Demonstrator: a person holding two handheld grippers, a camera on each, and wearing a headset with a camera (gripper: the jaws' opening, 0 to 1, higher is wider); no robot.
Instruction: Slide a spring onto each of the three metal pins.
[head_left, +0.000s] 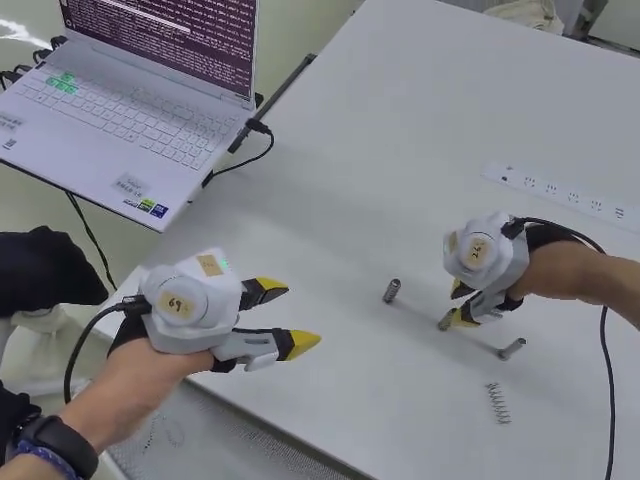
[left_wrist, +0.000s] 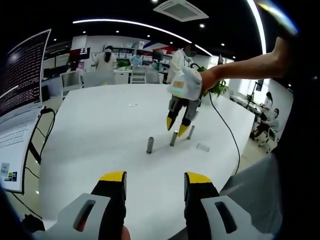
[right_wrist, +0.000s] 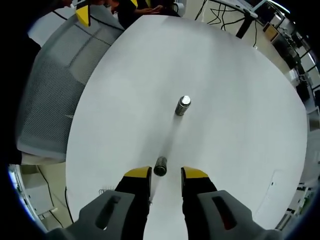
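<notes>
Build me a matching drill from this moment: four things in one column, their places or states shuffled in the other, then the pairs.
Things
1. loose spring
2. middle pin
3. laptop
4. left gripper

Places or states
A. open, holding nothing, at the near left
B. lying flat on the table, nearest the person's edge
C. lid up, screen full of text, at the far left
D. standing between the fingers of the right gripper

Pairs: 1-B, 2-D, 3-C, 4-A
</notes>
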